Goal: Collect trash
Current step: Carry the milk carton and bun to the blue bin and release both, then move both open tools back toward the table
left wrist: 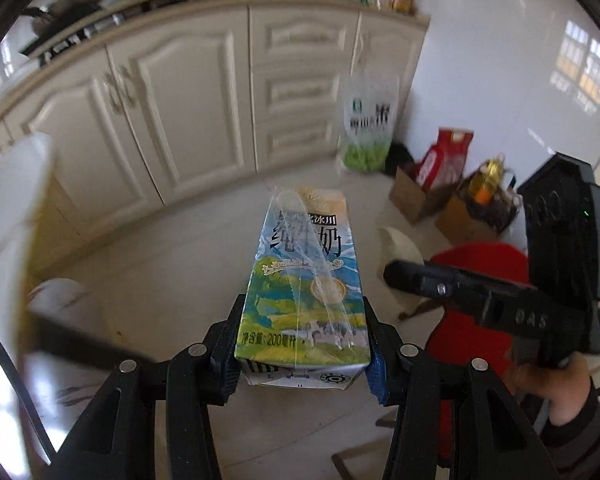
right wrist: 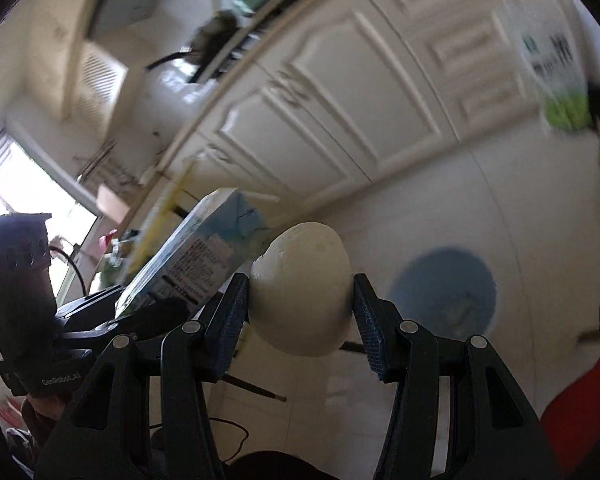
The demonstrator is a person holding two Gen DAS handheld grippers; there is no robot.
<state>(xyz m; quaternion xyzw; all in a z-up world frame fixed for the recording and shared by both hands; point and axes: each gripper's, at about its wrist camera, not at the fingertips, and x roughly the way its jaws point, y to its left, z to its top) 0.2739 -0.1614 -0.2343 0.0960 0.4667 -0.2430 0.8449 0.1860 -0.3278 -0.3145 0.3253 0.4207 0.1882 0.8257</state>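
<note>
Cream kitchen cabinets [left wrist: 188,112] and a pale tiled floor [left wrist: 188,264] are showing blurred behind both tools. Left gripper [left wrist: 300,356] is pinching a milk carton [left wrist: 304,280] at its base, carton pointing away over the floor. Right gripper [right wrist: 300,320] is clamping a white rounded lump [right wrist: 304,292] between its pads, just beside the carton, above a red stool [left wrist: 472,320].

open floor [left wrist: 172,280] ahead; cabinets [left wrist: 188,112] and boxes [left wrist: 416,196] hem its far side.

The milk carton [left wrist: 304,280] bears blue sky, green meadow and black characters; the bun [right wrist: 302,288] is plain cream-white; both tongs are black with blue pads [left wrist: 376,376].
</note>
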